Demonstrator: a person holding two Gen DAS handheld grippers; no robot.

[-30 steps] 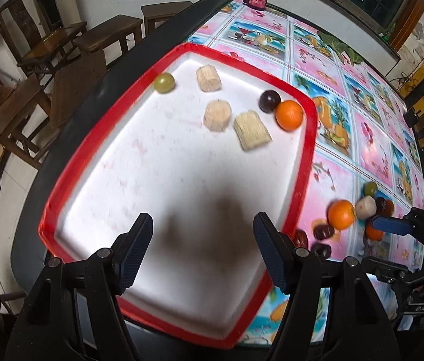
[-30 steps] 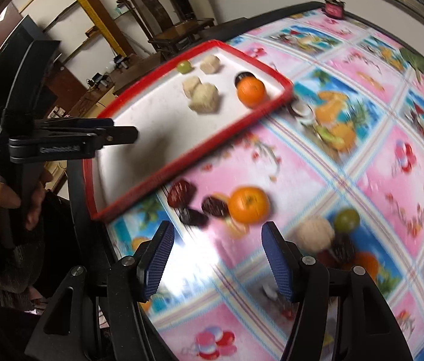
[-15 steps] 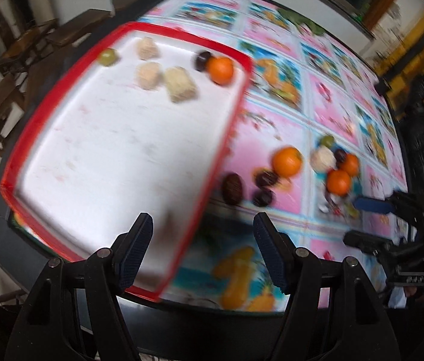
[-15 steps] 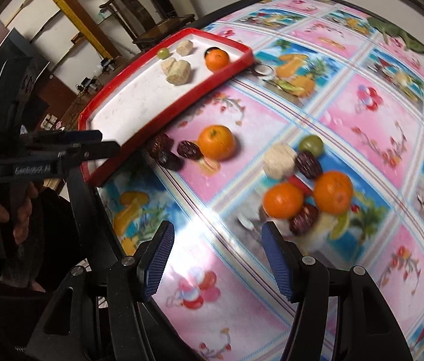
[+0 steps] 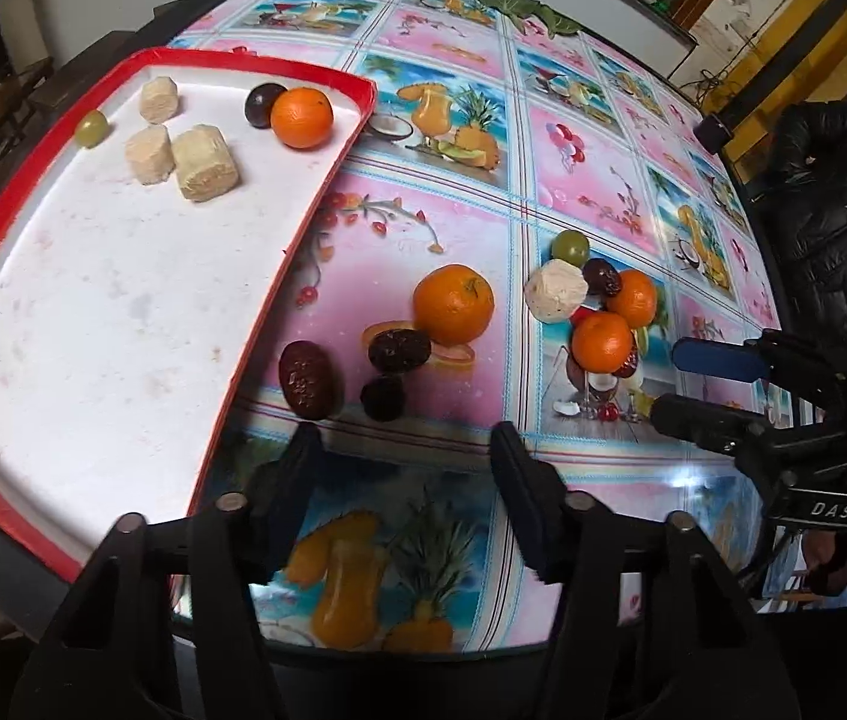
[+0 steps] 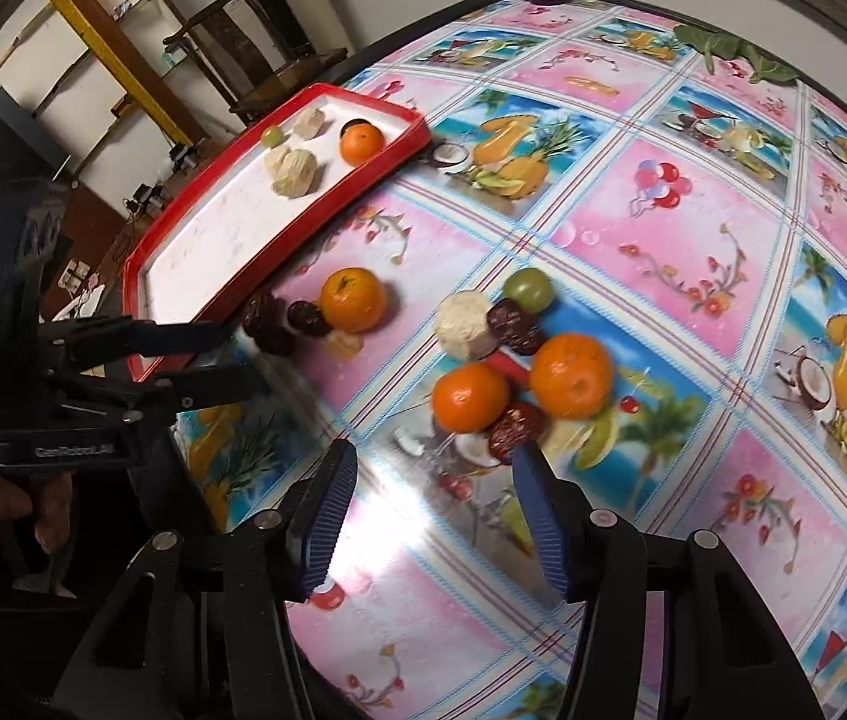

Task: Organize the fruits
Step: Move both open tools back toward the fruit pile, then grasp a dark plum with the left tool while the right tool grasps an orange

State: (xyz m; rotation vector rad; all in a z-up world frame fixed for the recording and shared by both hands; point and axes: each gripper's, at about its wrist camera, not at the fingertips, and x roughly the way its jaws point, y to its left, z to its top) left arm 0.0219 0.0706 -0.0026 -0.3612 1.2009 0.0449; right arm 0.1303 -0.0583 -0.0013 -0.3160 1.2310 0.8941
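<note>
We hold the left hand-held gripper point(image 5: 402, 468) and right hand-held gripper point(image 6: 432, 507) wide and empty above the tabletop point(image 5: 573, 180), where loose fruits point(image 5: 453, 303) lie beside the red tray point(image 5: 255, 324).

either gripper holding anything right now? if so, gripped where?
Nothing held. Left gripper is open and empty, short of the dates. Right gripper is open and empty, just short of the oranges.
</note>
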